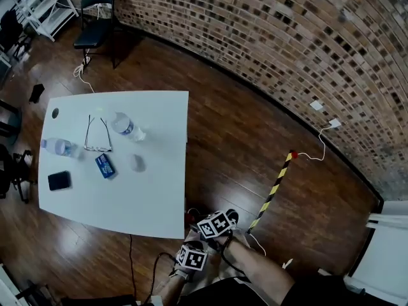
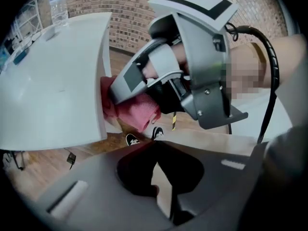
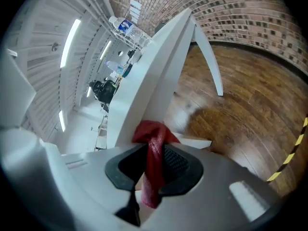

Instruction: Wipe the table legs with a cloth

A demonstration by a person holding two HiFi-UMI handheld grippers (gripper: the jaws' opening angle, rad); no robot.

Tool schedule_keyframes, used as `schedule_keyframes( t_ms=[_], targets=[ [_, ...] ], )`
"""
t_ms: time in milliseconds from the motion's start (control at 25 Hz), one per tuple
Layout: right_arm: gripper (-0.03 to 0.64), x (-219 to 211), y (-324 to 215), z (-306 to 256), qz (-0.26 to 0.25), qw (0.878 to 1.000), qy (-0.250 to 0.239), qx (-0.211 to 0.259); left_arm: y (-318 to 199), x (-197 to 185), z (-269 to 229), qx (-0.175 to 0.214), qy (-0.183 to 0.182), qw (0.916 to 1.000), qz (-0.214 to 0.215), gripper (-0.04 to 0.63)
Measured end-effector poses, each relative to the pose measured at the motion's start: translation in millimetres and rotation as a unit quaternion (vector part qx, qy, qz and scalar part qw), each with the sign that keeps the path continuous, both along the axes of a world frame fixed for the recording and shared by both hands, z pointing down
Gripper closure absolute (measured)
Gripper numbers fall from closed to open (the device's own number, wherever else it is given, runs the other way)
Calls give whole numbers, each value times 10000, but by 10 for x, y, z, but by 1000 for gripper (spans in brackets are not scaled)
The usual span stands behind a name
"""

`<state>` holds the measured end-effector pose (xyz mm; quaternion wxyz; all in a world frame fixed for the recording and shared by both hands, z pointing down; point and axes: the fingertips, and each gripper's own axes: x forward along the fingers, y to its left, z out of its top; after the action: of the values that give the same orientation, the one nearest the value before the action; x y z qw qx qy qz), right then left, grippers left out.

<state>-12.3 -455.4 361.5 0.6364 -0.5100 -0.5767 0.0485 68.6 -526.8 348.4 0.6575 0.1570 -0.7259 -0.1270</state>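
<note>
1 table (image 1: 153,190), 2 bottles (image 1: 127,127) (image 1: 58,147), 1 phone (image 1: 59,180), 1 chair (image 1: 95,18) and 1 cloth (image 3: 155,146).

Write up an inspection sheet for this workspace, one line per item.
Surface: white table on a wood floor.
Job's things: red cloth, bunched under the table's near corner; far table leg not being touched.
Clutter: water bottle, second bottle, glasses, blue packet and black phone on the tabletop.
Grippers: right hand-held gripper shut on the cloth; left hand-held gripper shut, nothing between its jaws.
Cables: black cable on the floor; white cable leading to the wall.
Surroundings: brick wall, black chair, yellow-black striped strip.
</note>
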Motion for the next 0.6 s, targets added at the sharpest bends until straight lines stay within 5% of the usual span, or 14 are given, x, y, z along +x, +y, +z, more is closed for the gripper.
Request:
schedule_keyframes(
  t_ms=[400,600],
  targets=[
    [560,-776,250,-77,-1071,9940,62,-225,-77,-833,-203,282,266,9920,-1202,594],
    [561,-1371,397,-67,-1684,9847,11,-453,6,-1538,-234,47,100,9764,-2158,594]
  ],
)
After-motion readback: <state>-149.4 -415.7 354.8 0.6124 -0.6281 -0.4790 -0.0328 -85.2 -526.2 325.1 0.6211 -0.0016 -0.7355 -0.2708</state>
